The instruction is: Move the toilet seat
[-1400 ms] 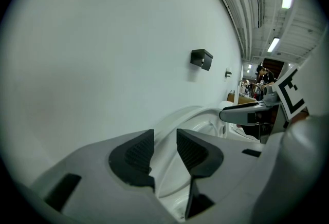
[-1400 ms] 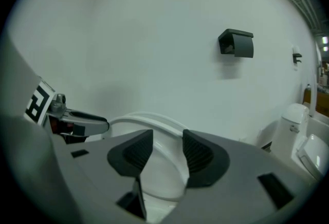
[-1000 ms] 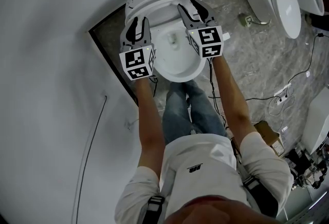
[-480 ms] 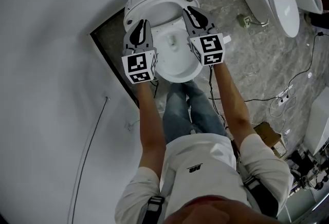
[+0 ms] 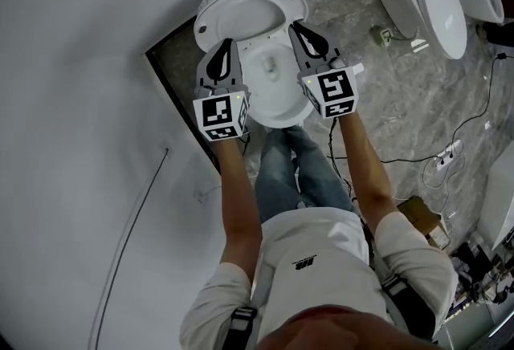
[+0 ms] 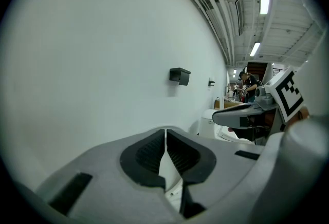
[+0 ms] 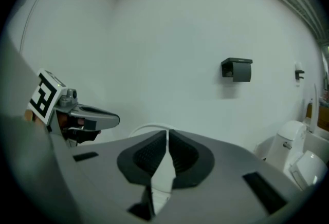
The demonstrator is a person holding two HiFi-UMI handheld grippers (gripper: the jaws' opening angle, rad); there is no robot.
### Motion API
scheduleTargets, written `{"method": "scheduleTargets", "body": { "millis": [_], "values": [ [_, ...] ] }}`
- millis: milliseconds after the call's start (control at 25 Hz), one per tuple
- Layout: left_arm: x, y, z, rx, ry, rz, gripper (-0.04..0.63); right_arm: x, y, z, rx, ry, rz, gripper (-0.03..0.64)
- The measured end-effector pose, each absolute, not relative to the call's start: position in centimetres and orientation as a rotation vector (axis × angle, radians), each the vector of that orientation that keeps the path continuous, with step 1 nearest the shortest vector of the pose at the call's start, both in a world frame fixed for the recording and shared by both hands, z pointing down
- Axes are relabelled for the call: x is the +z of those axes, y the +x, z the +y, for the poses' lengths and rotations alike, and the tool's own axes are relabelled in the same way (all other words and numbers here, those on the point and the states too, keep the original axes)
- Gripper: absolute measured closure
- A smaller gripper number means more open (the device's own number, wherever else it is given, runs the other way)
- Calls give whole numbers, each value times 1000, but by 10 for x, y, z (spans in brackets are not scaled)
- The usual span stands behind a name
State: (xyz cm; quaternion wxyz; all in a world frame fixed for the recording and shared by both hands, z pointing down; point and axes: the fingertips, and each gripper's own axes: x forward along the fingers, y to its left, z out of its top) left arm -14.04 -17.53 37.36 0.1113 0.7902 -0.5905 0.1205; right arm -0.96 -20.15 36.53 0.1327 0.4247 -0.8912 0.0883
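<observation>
Toilet seat [image 5: 245, 7] tilted up, edges in just-closed jaws (pinched tight) of left gripper [image 5: 224, 43] and right gripper [image 5: 295, 25]

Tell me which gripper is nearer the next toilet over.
Right. The right gripper grips the toilet seat on the side facing the next toilet; the left gripper holds the opposite side.

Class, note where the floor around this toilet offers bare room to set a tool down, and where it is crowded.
Free: the marble floor between the toilet and the neighbouring toilets, and right of the person's right arm, before the cables. Tight: the strip between wall and toilet. Crowded: the bottom-right corner around the box.
</observation>
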Motion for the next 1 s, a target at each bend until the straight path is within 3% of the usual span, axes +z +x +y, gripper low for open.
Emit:
{"method": "scheduleTargets", "body": {
  "millis": [1000],
  "values": [
    [287,-91,-89,343,2345,-1799,558,283,1,-103,206,1067,-2687,580]
  ]
}}
